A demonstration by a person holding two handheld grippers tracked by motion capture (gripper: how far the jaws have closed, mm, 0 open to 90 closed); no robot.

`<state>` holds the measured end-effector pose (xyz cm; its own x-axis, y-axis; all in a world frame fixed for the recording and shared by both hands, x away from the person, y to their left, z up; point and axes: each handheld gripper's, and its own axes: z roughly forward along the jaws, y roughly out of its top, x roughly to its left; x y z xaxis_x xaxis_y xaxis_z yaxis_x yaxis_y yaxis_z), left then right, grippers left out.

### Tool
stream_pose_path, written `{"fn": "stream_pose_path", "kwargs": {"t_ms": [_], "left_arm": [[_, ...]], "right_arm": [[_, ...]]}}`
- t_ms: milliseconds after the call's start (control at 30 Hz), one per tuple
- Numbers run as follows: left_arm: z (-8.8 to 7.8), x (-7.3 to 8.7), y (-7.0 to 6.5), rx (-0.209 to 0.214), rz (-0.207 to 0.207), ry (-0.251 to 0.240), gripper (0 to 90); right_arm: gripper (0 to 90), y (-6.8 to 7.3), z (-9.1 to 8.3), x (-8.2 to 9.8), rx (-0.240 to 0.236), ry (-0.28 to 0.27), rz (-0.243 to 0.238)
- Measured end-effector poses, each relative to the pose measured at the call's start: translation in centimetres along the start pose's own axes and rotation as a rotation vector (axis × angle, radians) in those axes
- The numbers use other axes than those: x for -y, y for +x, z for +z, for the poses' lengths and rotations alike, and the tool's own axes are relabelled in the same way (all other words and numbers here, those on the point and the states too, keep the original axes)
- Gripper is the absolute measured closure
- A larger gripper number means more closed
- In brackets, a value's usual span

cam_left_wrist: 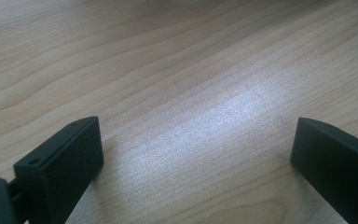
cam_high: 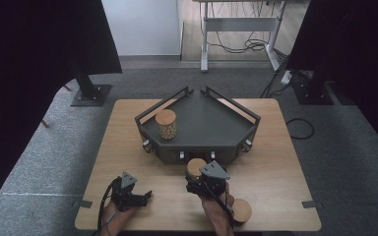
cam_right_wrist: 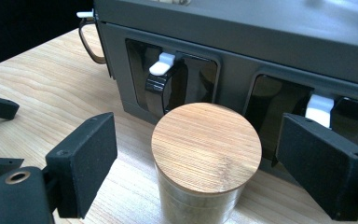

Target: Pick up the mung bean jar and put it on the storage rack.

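A glass jar with a round bamboo lid (cam_high: pixel 195 167) (cam_right_wrist: pixel 206 147) stands on the wooden table just in front of the dark grey tray's front wall (cam_high: pixel 197 151) (cam_right_wrist: pixel 242 28). My right gripper (cam_high: pixel 199 182) (cam_right_wrist: pixel 196 128) is right behind this jar, open. Its jaws stand on either side of the lid, with a gap on each side. My left gripper (cam_high: pixel 145 195) (cam_left_wrist: pixel 193 135) rests low over bare table at the front left, open with nothing between its jaws. A second lidded jar (cam_high: pixel 166 124) stands on the tray's left part.
A third bamboo-lidded jar (cam_high: pixel 241 211) stands at the table's front edge, beside my right forearm. White latches (cam_right_wrist: pixel 162 63) sit in the tray's front windows. Black stands (cam_high: pixel 89 91) flank the table on the carpet, and a desk frame (cam_high: pixel 204 34) stands behind.
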<state>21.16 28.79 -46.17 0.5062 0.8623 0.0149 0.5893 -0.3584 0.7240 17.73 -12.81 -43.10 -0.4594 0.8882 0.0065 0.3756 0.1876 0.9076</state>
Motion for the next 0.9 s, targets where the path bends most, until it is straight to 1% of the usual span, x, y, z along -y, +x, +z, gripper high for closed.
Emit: {"fn": "stream_pose_path", "kwargs": {"t_ms": [533,900], "left_arm": [[0.0,0.0,0.0,0.000,0.000,0.000,2.1],[0.0,0.0,0.1,0.003,0.003,0.000,2.1]], "right_arm": [[12.3,0.2,1.4,0.3,0.012,0.030,0.016],[12.7,0.5,2.3,0.7,0.036,0.039,0.019]]}}
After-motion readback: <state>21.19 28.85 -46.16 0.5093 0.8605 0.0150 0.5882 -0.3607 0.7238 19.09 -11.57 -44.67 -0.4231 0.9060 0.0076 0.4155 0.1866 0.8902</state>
